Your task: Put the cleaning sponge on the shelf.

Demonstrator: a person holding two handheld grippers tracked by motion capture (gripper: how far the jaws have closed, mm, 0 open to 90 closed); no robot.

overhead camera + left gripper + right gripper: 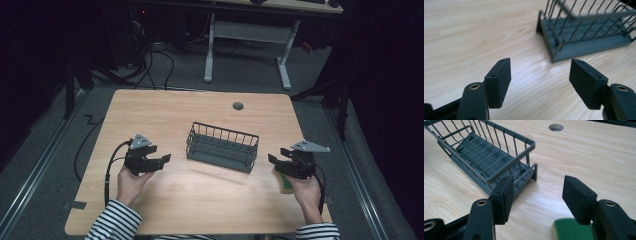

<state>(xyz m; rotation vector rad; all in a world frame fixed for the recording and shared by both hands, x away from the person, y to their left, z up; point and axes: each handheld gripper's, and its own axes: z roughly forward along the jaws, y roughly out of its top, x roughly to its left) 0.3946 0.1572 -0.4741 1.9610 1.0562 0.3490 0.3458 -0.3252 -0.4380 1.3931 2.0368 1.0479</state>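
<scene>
A light wooden table with rounded corners (200,195) takes the middle of the frame. Near its far edge, a little right of the centre, sits a small round grey cable hole (238,106). Behind the table, at the top of the frame, stands a white metal desk frame (247,31). Black cables (160,65) lie on the grey carpet floor (45,150) at the upper left.

No readable text, label or number anywhere.
</scene>
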